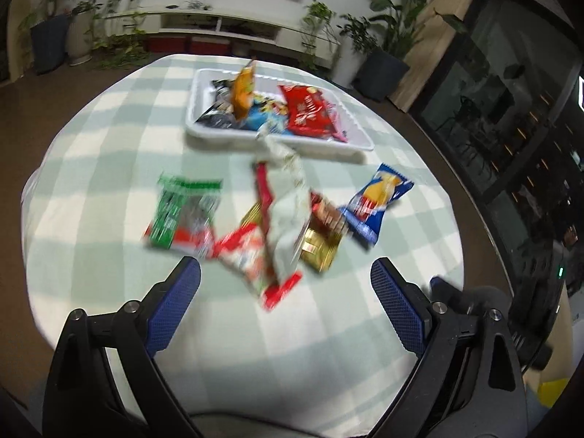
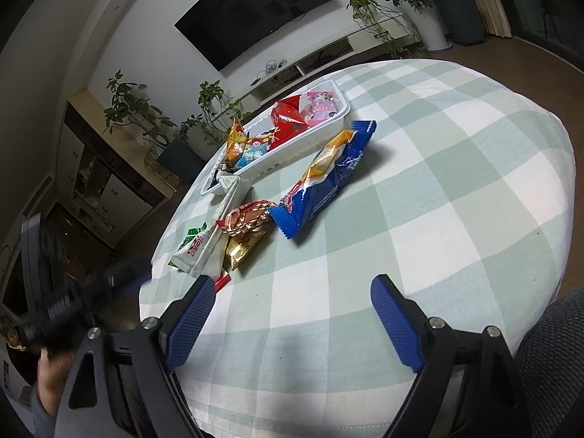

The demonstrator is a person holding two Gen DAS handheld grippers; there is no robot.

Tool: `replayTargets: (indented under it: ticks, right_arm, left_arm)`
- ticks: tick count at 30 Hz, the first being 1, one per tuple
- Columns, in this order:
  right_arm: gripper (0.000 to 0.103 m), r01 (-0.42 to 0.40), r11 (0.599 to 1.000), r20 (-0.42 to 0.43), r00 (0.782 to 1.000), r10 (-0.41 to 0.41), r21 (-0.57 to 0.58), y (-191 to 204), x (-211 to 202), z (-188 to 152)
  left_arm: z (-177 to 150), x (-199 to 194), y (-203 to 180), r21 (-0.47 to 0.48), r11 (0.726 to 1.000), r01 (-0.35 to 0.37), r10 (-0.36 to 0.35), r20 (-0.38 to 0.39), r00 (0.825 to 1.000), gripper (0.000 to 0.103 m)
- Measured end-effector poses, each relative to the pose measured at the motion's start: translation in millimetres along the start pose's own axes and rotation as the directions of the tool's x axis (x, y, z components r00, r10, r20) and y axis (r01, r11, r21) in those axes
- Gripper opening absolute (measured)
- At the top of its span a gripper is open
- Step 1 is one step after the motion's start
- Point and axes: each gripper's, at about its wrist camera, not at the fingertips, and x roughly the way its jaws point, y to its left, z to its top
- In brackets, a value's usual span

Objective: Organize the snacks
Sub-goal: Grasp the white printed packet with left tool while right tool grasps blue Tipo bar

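- My left claw (image 1: pixel 285 292) and right claw (image 2: pixel 292 310) both gape wide, gripping nothing, above the checked tabletop (image 2: pixel 456 182).
- Only the right view sharply shows the blue packet (image 2: pixel 325 189); the left is blurred.
- About six loose packets sit near one white tray (image 1: pixel 204 129) of snacks.

snack pkts (image 2: pixel 321 186), print too blurry, no legible txt

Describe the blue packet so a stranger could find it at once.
Start at the white tray on the checked cloth. Nearer than the tray lies a loose pile of snacks; the blue packet lies at its right end. It alone is blue with zigzag ends.
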Motion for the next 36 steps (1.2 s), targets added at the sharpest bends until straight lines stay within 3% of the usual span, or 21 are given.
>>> replayTargets:
  ticks: [5,10,13,15,27,30,36]
  right_arm:
    - [0.089,-0.004,1.000,0.004,1.000,0.003,0.002,-1.8,-0.2,0.0]
    - [0.089,-0.012,1.000,0.007,1.000,0.012,0.004,-3.2,0.4,0.2]
    - [0.089,-0.017,1.000,0.006,1.000,0.017,0.006,-4.5,1.5,0.6]
    - [0.089,-0.021,1.000,0.006,1.000,0.021,0.008,-5.2,1.8,1.0]
    - [0.087,-0.019,1.000,0.008,1.000,0.019,0.008,-5.4,2.3,1.9]
    - [0.085,-0.013,1.000,0.006,1.000,0.013,0.008,-6.0,3.2,1.7]
    - [0.081,-0.003,1.000,0.005,1.000,0.003,0.006,-6.4,5.1,2.0]
  left_arm:
    - [48.2,26.8,-12.2,0.071,0.997,-0.030,0.034,-0.053,0.998,0.094]
    - [72.3,63.1,-19.5,0.129,0.988,-0.090,0.105,-0.114,0.988,0.093]
    - [74.0,83.7,-16.6,0.134,0.985,-0.108,0.127,-0.147,0.981,0.073]
    - [71.8,95.9,-12.4,0.130,0.986,-0.109,0.130,-0.168,0.977,0.054]
    - [69.6,133.8,-12.6,0.192,0.966,-0.174,0.214,-0.215,0.953,0.051]
    - [68.3,138.5,-10.2,0.191,0.968,-0.160,0.202,-0.224,0.954,0.036]
    - [68.3,138.4,-5.2,0.196,0.969,-0.152,0.193,-0.210,0.958,0.025]
